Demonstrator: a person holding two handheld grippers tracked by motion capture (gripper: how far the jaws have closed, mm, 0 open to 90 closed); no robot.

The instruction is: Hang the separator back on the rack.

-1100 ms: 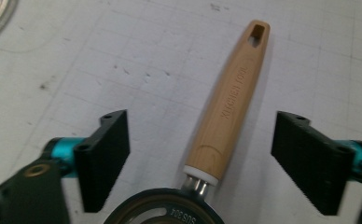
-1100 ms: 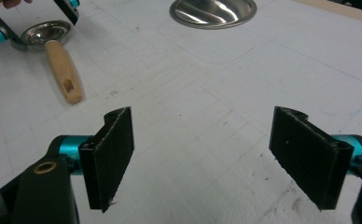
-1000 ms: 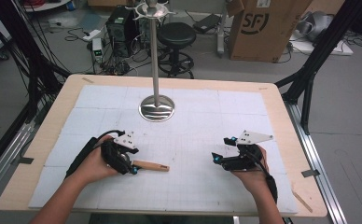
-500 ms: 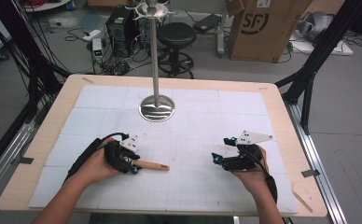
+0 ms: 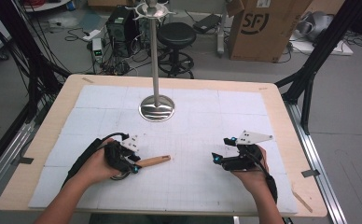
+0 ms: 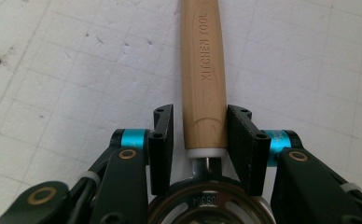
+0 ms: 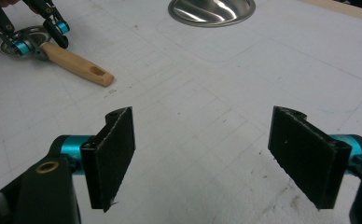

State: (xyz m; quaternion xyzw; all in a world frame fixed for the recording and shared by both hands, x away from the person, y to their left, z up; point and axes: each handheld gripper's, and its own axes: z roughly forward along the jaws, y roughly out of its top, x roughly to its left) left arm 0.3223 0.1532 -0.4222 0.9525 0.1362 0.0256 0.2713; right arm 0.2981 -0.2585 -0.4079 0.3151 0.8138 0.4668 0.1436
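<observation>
Since a second ago, left gripper jaws have been closing on the wooden handle, now pinching it flat on the mat. Right gripper hovers spread wide, holding nothing.

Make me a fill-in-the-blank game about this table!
1. The left gripper is shut on a tool's ____ handle.
2. The words on the handle read KITCHEN ____.
3. The right gripper has its jaws ____ with nothing between them.
4. The tall pole stands on a shiny round ____ base.

Missing words: wooden; TOOL; open; metal
</observation>
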